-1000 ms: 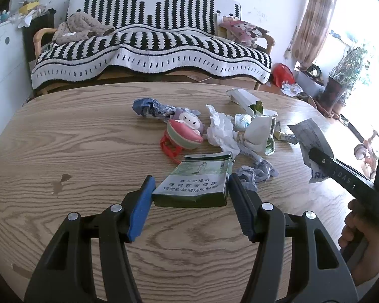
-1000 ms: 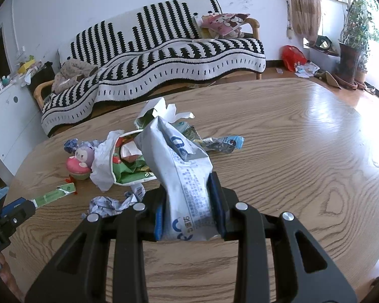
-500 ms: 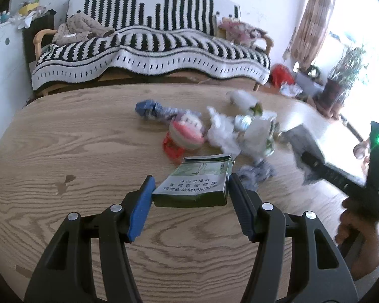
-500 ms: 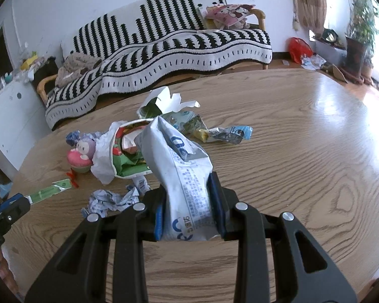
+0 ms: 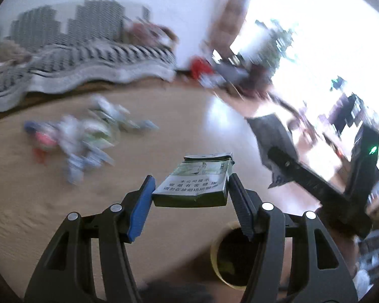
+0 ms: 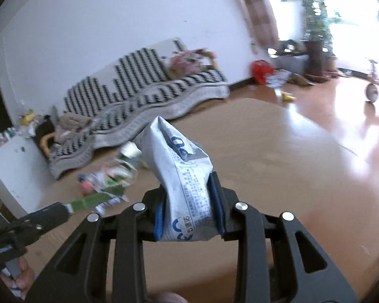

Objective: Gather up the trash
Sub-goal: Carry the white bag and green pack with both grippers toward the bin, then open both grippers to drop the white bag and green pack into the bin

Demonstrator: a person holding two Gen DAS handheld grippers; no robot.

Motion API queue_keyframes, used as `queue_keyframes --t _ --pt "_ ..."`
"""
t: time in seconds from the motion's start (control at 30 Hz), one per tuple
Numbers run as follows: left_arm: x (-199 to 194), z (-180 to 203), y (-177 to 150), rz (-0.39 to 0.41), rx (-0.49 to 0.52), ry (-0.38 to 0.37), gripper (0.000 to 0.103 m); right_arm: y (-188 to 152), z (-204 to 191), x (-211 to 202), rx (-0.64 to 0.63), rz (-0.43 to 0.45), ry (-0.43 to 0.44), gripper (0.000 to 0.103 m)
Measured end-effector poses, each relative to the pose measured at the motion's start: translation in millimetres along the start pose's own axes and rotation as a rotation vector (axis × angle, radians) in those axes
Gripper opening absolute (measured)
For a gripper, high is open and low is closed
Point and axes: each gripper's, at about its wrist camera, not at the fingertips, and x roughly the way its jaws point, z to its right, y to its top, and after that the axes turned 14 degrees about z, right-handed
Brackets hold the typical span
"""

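Observation:
My left gripper [image 5: 190, 193] is shut on a green cigarette pack [image 5: 195, 181] and holds it above the near edge of the wooden table [image 5: 164, 116]. My right gripper [image 6: 189, 214] is shut on a crumpled white and blue wrapper [image 6: 182, 171], also lifted above the table [image 6: 265, 151]. The right gripper and its wrapper [image 5: 273, 136] show at the right of the left wrist view. The left gripper with the green pack [image 6: 88, 200] shows at lower left of the right wrist view. A pile of trash [image 5: 86, 136] lies blurred on the table.
A round bin or cup with a dark inside [image 5: 230, 255] sits below the table edge under my left gripper. A striped sofa [image 6: 144, 93] stands behind the table. A potted plant [image 6: 313, 35] and a tricycle [image 6: 376, 88] stand by the bright window.
Both grippers have swung right and back from the pile toward the table's near edge, each keeping its item. The round container has come into the left wrist view. The views are motion-blurred.

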Motion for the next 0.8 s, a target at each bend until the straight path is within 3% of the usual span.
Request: queue_keyframes --t 0.17,0.3,0.43,0.6,0.67,0.7,0.73,0.8 --pt "53.0 82.7 -74.8 -0.244 0.073 -0.129 0.059 -52.8 105.1 -34.4 0.095 -0.181 -0.146 0.031" --pt "86.2 112.6 -124.6 -0.387 0.119 -0.141 0.059 -104.3 155.9 -42.6 0.211 -0.311 -0.184 0.031" --pt "97.2 128.5 -144.4 -0.439 0.142 -0.154 0.059 -127.1 182.1 -48.7 0.27 -0.341 -0.207 0.031" --pt "106.1 140.2 -153.9 -0.482 0.196 -0.176 0.059 -132.6 195.2 -43.6 0.335 -0.369 -0.179 0.032" --pt "108.3 149.7 -162.0 -0.502 0.243 -0.186 0.077 -131.0 201.6 -43.1 0.383 -0.376 -0.19 0.054" --pt "108.7 148.3 -163.1 -0.487 0.253 -0.179 0.098 -129.1 206.6 -44.0 0.405 -0.368 -0.193 0.086" --pt "105.9 145.6 -159.4 -0.441 0.255 -0.172 0.097 -125.6 207.8 -46.1 0.42 -0.35 -0.199 0.097" --pt "105.8 140.4 -155.6 -0.422 0.244 -0.177 0.097 -118.1 208.9 -45.6 0.42 -0.334 -0.208 0.097"
